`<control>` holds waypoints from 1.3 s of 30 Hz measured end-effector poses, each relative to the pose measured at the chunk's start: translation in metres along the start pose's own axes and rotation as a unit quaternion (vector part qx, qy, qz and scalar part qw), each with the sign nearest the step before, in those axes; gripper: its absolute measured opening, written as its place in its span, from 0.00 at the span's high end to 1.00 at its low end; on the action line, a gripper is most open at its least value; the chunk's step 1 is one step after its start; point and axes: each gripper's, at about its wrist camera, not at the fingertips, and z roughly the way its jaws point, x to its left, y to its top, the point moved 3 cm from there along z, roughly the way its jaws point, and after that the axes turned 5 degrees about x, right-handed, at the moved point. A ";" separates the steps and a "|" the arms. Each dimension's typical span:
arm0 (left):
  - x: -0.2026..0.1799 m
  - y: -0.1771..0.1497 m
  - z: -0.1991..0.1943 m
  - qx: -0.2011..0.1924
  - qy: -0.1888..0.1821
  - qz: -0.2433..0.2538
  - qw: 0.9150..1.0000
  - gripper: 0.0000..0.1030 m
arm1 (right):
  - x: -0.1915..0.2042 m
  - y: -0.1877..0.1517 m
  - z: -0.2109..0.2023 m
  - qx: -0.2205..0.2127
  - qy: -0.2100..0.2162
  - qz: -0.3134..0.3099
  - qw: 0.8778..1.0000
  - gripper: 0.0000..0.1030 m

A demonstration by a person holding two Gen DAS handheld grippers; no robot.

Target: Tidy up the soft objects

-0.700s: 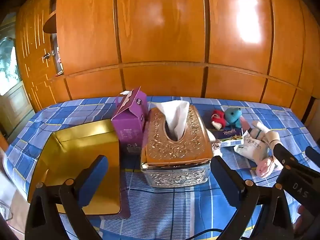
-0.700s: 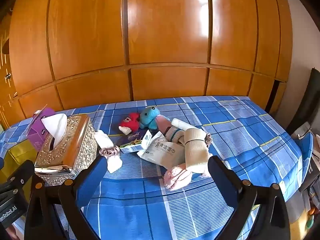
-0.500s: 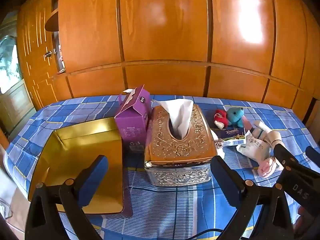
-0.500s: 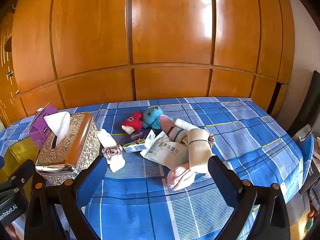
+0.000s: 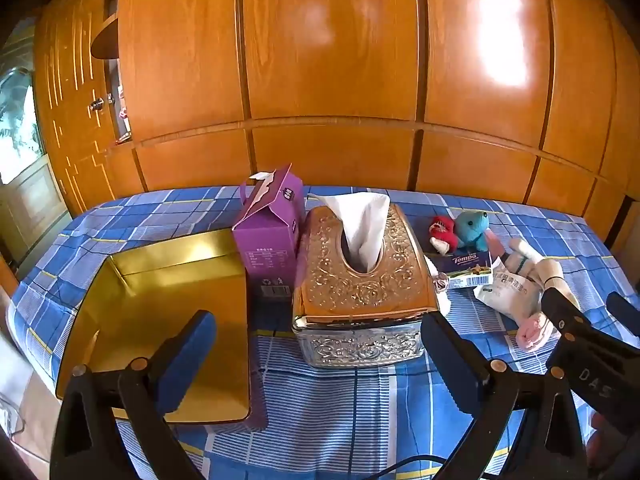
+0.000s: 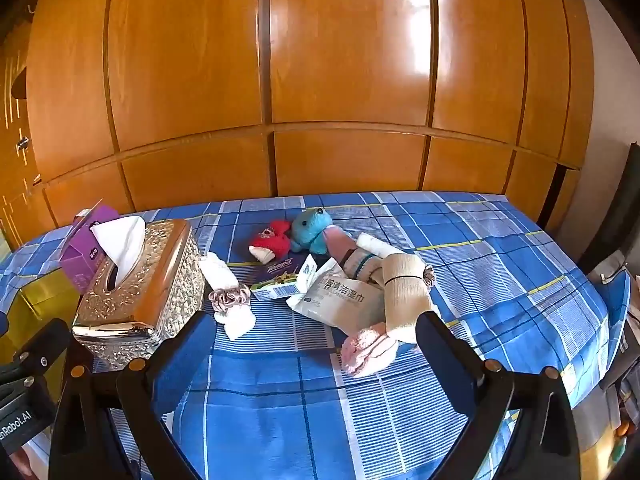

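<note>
Socks (image 6: 404,296) and plush toys (image 6: 312,232) lie mid-cloth, bare blue cloth (image 6: 500,264) rightward; both grippers' fingers (image 5: 188,356) (image 6: 184,360) spread wide, empty.

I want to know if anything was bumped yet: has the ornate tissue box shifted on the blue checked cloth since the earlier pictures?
No. The tissue box lies as before beside the purple carton, touching neither open gripper.

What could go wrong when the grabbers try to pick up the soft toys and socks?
1. The socks, wipes packet and pink sock lie overlapping, so the open right gripper might lift two things together.
2. The scrunchie sits right beside the tissue box; a finger could bump the box.
</note>
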 end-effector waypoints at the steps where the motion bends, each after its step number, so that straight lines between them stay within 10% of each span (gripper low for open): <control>1: 0.000 0.000 0.000 0.001 0.000 0.000 1.000 0.01 | 0.000 0.000 0.000 0.000 0.001 0.000 1.000 0.01; 39: 0.009 -0.004 -0.002 0.011 -0.008 -0.015 1.000 0.01 | 0.009 -0.001 -0.001 -0.002 0.012 -0.010 1.000 0.01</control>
